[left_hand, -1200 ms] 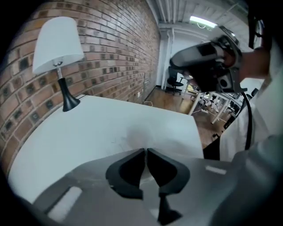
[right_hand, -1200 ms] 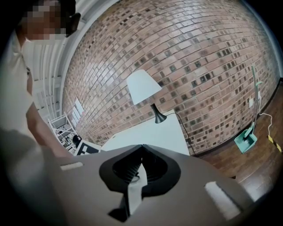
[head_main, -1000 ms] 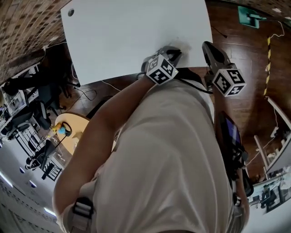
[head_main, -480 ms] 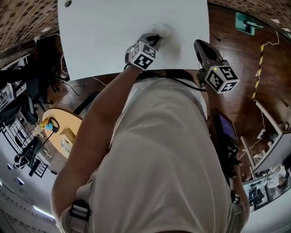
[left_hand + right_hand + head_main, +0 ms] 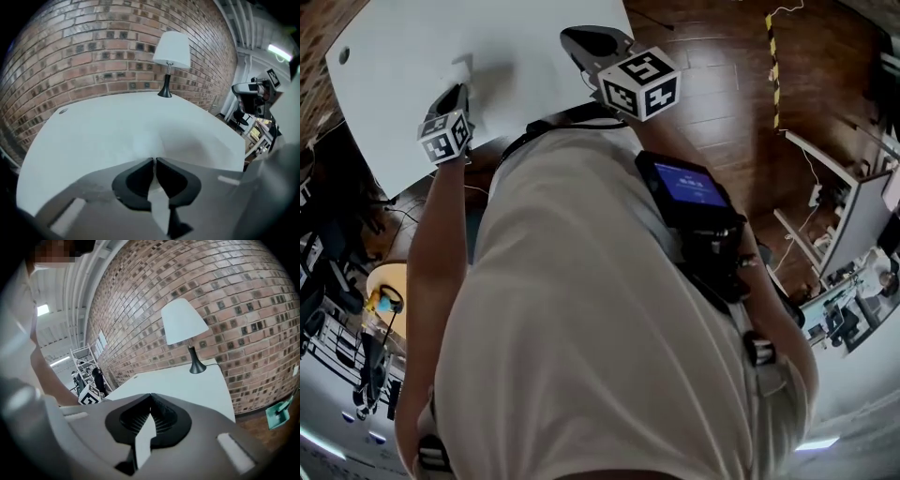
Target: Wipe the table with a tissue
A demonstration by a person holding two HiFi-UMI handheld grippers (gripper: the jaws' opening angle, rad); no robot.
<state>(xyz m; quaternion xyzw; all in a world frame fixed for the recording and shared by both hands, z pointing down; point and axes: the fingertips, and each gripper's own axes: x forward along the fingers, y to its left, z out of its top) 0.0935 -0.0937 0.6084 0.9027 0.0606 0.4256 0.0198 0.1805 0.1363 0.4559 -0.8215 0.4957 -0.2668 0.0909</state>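
Left gripper view: left tongs (image 5: 154, 159) pinched shut on a white tissue (image 5: 143, 144), the wad lying against the white desk (image 5: 84, 126) just ahead of the tips. Right gripper view: right tongs (image 5: 151, 394) closed with nothing between them, at the desk's edge. They face a white-shaded lamp (image 5: 183, 324) before the brick wall (image 5: 243, 301).
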